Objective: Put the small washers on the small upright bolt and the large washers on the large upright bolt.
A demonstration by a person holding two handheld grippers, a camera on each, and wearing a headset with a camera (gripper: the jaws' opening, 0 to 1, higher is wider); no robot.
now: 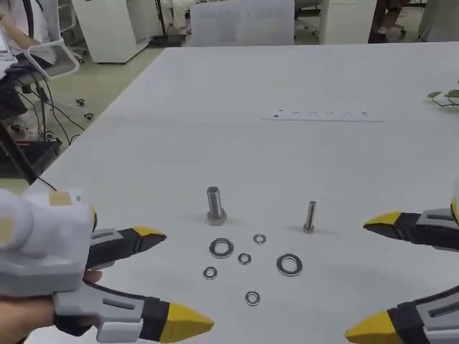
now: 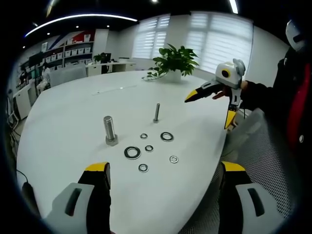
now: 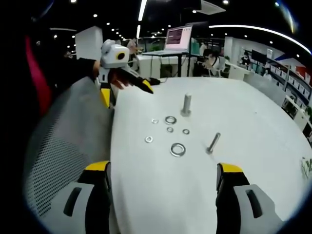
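left hand-held gripper (image 1: 177, 280), right hand-held gripper (image 1: 364, 277): we hold jaws apart, empty | washers (image 1: 214, 249) between them | risk: thin washers skid from our tips

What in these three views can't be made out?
Label strip, head view: print too small and blurred to read.
Plant, head view: cut off by the right edge.
Right gripper, head view: rear body cut off by the right edge.
Screen, right gripper view: content too small and blurred.
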